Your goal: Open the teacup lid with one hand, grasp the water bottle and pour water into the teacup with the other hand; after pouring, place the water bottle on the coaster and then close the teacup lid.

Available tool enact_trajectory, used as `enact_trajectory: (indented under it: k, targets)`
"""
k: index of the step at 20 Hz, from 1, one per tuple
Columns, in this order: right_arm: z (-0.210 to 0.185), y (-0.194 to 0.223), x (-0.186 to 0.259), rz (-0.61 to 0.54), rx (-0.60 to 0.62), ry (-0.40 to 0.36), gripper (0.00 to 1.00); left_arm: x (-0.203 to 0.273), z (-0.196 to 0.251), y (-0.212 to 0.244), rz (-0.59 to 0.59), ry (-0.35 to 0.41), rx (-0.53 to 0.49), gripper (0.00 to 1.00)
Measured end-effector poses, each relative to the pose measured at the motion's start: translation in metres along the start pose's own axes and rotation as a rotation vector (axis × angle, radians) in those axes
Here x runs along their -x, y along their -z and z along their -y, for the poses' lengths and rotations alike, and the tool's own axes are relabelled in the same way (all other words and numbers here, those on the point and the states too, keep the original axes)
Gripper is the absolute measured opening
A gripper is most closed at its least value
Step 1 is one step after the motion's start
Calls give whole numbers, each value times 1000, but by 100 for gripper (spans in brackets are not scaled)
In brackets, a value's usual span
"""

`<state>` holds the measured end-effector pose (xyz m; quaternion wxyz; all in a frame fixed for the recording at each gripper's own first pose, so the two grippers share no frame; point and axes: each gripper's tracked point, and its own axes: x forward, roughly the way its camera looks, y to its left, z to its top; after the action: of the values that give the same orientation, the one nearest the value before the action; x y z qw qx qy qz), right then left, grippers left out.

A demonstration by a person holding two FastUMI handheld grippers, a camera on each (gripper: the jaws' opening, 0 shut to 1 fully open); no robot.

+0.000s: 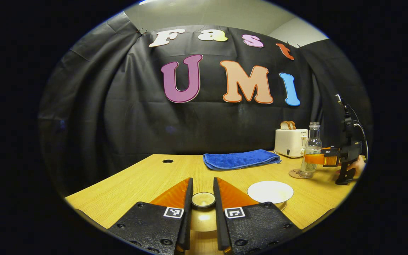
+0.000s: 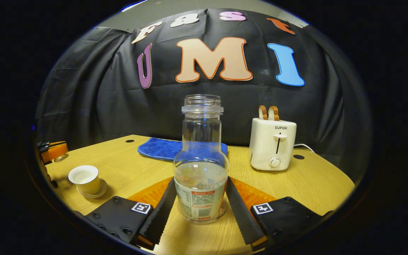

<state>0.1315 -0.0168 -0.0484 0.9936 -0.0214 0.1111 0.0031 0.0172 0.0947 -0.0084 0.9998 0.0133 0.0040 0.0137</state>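
In the left gripper view, the left hand-held gripper [image 1: 203, 209] is clamped on the knob of the teacup lid [image 1: 203, 199], both fingers pressing its sides and holding the lid up over the wooden surface [image 1: 136, 180]. Just beyond and to the right sits the uncovered teacup [image 1: 270, 192] on its saucer.

In the right gripper view, the right hand-held gripper [image 2: 199, 203] stands slightly parted around the water bottle [image 2: 200, 161]; whether the fingers touch the glass cannot be told. The bottle stands upright, uncapped, partly filled, its base on the round coaster [image 1: 298, 174], which shows in the left gripper view.

Farther back lies a folded blue towel [image 2: 161, 148], and to its right a white toaster [image 2: 273, 143] with two slices of bread in it stands near the black cloth wall.
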Motion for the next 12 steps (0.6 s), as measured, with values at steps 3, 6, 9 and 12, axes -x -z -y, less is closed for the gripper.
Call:
enact_trajectory:
  k: [3, 6, 9, 12]
  targets:
    - [2, -2, -2, 11, -7, 8, 88, 0, 0, 0, 0, -1, 0, 27]
    - [0, -3, -9, 17, -9, 10, 86, 0, -1, 0, 1, -1, 0, 27]
    - [1, -5, -17, 15, -11, 17, 81, 0, -1, 1, 1, -3, 0, 27]
    - [3, -5, -22, 13, -23, 22, 82, 0, -1, 0, 1, -3, 0, 27]
